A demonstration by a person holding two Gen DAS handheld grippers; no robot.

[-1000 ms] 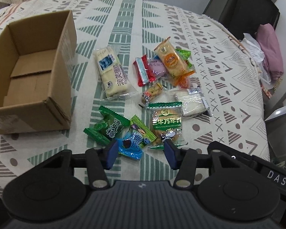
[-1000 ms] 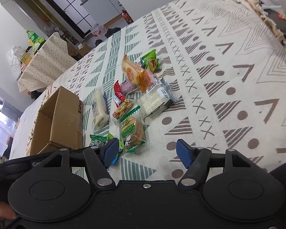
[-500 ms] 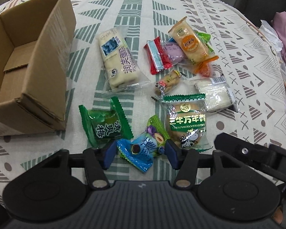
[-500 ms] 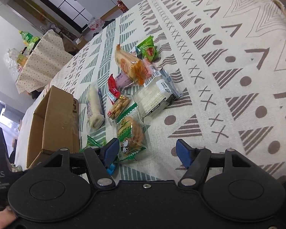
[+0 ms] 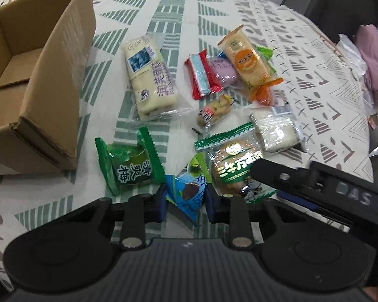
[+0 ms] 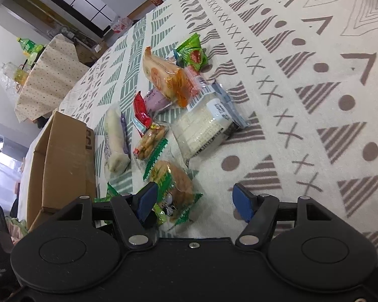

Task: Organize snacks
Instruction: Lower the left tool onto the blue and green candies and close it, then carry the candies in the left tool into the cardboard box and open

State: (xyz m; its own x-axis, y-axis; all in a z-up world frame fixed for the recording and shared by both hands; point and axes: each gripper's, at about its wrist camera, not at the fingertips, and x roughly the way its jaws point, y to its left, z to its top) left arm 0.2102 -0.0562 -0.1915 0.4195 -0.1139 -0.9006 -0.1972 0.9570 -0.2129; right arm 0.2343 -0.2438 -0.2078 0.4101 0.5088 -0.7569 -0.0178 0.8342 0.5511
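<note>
Blue snack pkt (image 5: 187, 193) btwn left hand-held gripper (image 5: 185, 202) fingers.

My left gripper (image 5: 185, 200) sits low with fingers narrowly parted; my right gripper (image 6: 192, 200) is spread wide, angled beside it

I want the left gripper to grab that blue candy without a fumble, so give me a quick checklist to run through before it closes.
1. Blue candy sits between the left gripper's fingers: ok.
2. Left jaws open wide enough to take it: ok.
3. Only the blue candy in the gap: not ok, a green wrapper overlaps its far end.
4. Right gripper out of the way: not ok, its body crosses the left view over the green-edged cake packet.
5. Cardboard box open, room inside: ok.
6. Fingers low enough to pinch the candy: cannot tell.
</note>
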